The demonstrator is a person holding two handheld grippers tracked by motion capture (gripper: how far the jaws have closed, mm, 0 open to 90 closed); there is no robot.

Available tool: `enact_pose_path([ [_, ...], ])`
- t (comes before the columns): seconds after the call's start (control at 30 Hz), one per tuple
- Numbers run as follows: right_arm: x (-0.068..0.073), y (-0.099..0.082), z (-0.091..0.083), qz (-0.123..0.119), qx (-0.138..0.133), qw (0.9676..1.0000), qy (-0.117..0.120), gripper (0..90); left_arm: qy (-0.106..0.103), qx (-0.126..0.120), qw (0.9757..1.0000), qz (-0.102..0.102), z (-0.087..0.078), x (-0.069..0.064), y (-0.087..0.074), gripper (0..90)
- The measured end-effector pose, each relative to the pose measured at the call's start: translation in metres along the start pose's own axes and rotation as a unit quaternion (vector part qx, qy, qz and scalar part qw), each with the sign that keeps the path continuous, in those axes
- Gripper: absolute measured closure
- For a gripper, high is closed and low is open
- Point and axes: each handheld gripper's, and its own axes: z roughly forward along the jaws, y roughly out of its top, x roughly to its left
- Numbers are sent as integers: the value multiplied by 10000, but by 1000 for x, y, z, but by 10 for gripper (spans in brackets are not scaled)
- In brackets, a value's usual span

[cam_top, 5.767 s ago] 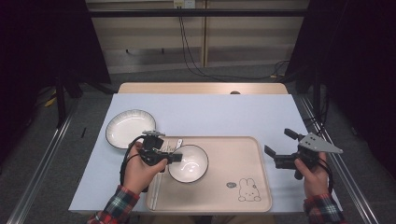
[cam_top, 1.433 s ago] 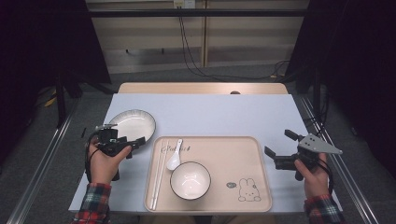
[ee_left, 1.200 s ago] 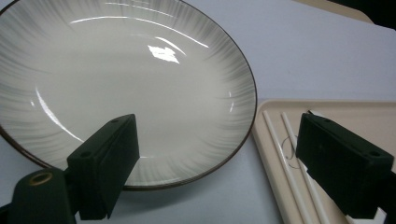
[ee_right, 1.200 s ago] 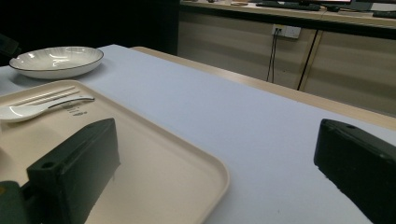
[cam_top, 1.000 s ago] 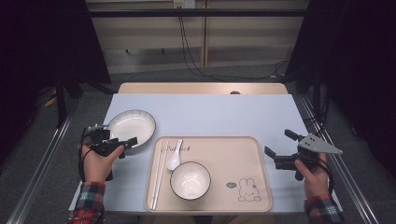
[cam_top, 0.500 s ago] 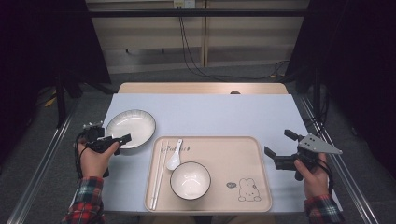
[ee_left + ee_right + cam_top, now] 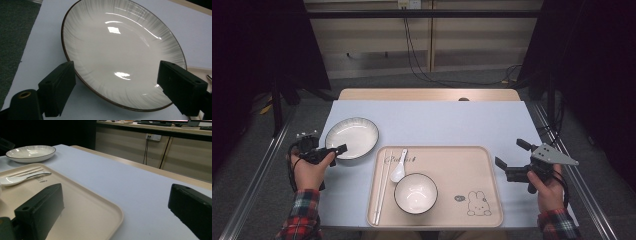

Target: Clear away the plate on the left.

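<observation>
A white shallow plate [image 7: 352, 137] with a dark rim lies on the pale blue table at the left. My left gripper [image 7: 340, 150] is at the plate's near left edge, open and level. In the left gripper view the plate [image 7: 120, 45] sits close ahead, and its near rim runs between the jaws of the left gripper [image 7: 117, 93] without touching either. My right gripper [image 7: 509, 153] is open and empty, held just right of the beige tray [image 7: 472, 165]. In the right gripper view it [image 7: 117, 212] points across the tray's corner [image 7: 100, 205].
On the tray are a white bowl [image 7: 415, 193], a white spoon [image 7: 399, 167] and a pair of chopsticks [image 7: 381, 185] along its left side. A rabbit drawing marks the tray's near right corner. Metal rails run along both sides of the table. Cables hang behind its far edge.
The left hand has let go of the bowl on the tray and moved left to the plate's near left rim. The right hand has kept still.
</observation>
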Motion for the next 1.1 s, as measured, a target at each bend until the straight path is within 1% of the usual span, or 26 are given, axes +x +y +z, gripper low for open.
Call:
enact_pose_path([
  [0.03,0,0,0,-12,-6,10000,-5,0,51,50,10000,9,2,2,-1,154],
  [0.1,0,0,0,-10,-9,10000,-14,0,30,29,10000,-91,5,4,-3,158],
  [0.13,0,0,0,-9,-4,10000,-5,0,63,48,9998,-198,6,5,-4,174],
  [0.17,0,0,0,-8,-4,10000,-4,0,54,21,9997,-238,7,5,-5,200],
  [0.2,0,0,0,-13,-5,10000,-2,0,-30,74,9999,-140,8,8,-5,212],
  [0.23,0,0,0,-3,0,10000,7,0,17,92,9998,-161,9,7,-6,222],
  [0.3,0,0,0,-15,-4,10000,-6,0,87,17,9997,-238,12,7,-7,260],
  [0.37,0,0,0,-3,0,10000,-41,0,123,-8,9995,-288,13,10,-7,298],
  [0.4,0,0,0,-9,3,10000,-33,0,129,-29,9995,-280,13,11,-7,329],
  [0.47,0,0,0,-1,-8,10000,-46,0,111,-113,9991,-385,16,12,-9,352],
  [0.5,0,0,0,-2,-5,10000,-45,0,51,-109,9990,-436,19,13,-10,379],
  [0.53,0,0,0,15,-2,10000,-54,0,128,-121,9990,-416,19,13,-10,378],
  [0.6,-1,0,0,7,-7,10000,-67,0,197,-135,9987,-461,20,11,-10,400],
  [0.63,-1,0,0,14,-21,10000,-34,0,249,-98,9988,-400,20,11,-9,405],
  [0.67,-1,0,0,20,-16,10000,-32,0,290,-80,9988,-384,20,10,-9,419],
  [0.73,-1,0,0,-4,12,10000,-43,0,356,-69,9984,-427,20,10,-9,478],
  [0.77,-1,0,0,-2,6,10000,-24,0,376,-39,9987,-348,19,12,-9,503],
  [0.8,-1,0,0,-18,9,10000,-5,0,423,-59,9984,-373,19,11,-10,526],
  [0.87,0,0,1,-11,8,10000,-1,0,502,-33,9981,-348,19,12,-10,578],
  [1.0,1,0,2,-17,1,10000,14,0,556,-68,9971,-515,20,11,-10,605],
  [1.03,1,0,3,-23,6,10000,28,0,569,-33,9968,-564,19,12,-9,612],
  [1.1,1,0,4,-33,18,10000,12,0,526,-57,9958,-750,20,13,-9,636],
])
